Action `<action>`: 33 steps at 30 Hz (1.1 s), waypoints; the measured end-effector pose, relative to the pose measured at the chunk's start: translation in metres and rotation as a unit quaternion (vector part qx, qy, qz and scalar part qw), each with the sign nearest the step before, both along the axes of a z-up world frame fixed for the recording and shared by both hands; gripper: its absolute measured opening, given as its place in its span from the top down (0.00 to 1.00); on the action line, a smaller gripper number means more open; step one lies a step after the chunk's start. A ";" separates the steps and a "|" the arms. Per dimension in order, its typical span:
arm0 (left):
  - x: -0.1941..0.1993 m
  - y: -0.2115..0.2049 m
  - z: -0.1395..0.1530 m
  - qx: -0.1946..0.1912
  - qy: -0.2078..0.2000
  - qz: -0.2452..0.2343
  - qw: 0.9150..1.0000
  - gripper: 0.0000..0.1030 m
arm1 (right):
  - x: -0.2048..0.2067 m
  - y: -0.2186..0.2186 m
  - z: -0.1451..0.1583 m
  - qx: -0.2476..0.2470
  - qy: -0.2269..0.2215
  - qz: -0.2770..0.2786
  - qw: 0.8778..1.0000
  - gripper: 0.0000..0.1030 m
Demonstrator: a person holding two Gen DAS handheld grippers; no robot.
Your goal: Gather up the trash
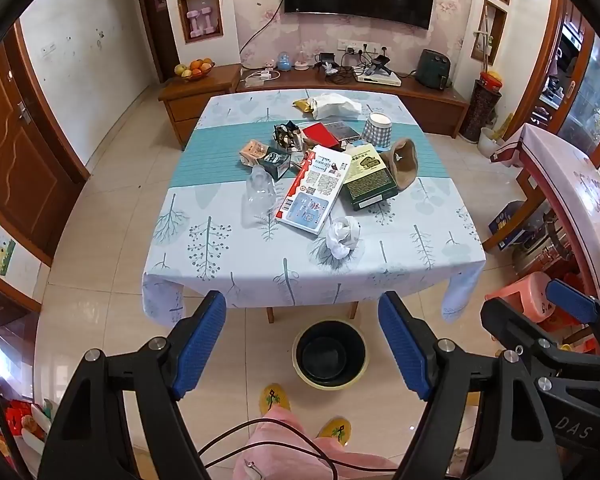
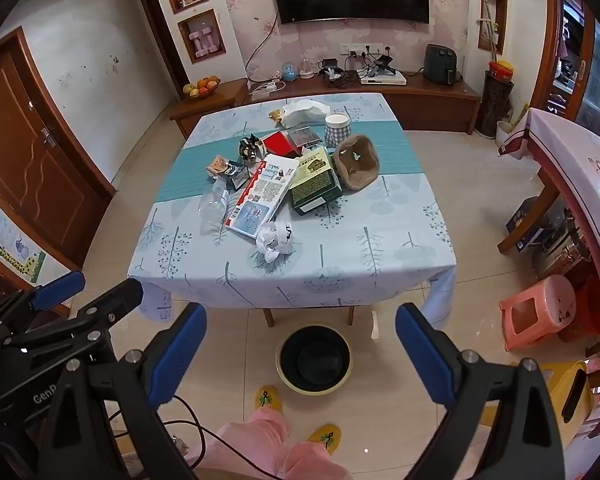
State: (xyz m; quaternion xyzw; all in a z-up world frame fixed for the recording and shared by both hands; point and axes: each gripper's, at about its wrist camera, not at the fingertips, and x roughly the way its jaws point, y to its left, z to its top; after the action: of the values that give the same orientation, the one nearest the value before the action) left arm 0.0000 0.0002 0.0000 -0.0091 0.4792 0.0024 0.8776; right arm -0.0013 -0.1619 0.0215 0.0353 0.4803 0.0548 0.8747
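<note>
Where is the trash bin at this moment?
The trash bin stands on the floor just in front of the table's near edge, between the table legs and the person's yellow slippers. Both views show it low and central.

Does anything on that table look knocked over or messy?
Yes: a clear plastic bottle lies on its side, boxes are heaped askew, and crumpled paper sits near the table's front edge.
</note>
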 end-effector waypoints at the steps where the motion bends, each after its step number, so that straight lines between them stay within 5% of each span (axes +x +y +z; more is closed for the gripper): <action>1: 0.000 0.000 0.000 0.000 0.000 0.000 1.000 0.25 | 0.000 0.000 0.000 0.000 -0.001 0.000 1.000 0.07; 33: 0.000 -0.001 0.000 -0.004 -0.003 -0.002 1.000 0.25 | 0.005 0.006 0.003 -0.009 0.002 -0.001 1.000 0.14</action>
State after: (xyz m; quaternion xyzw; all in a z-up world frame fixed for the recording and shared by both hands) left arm -0.0003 -0.0006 0.0004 -0.0115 0.4765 -0.0009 0.8791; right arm 0.0035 -0.1563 0.0250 0.0282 0.4828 0.0499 0.8739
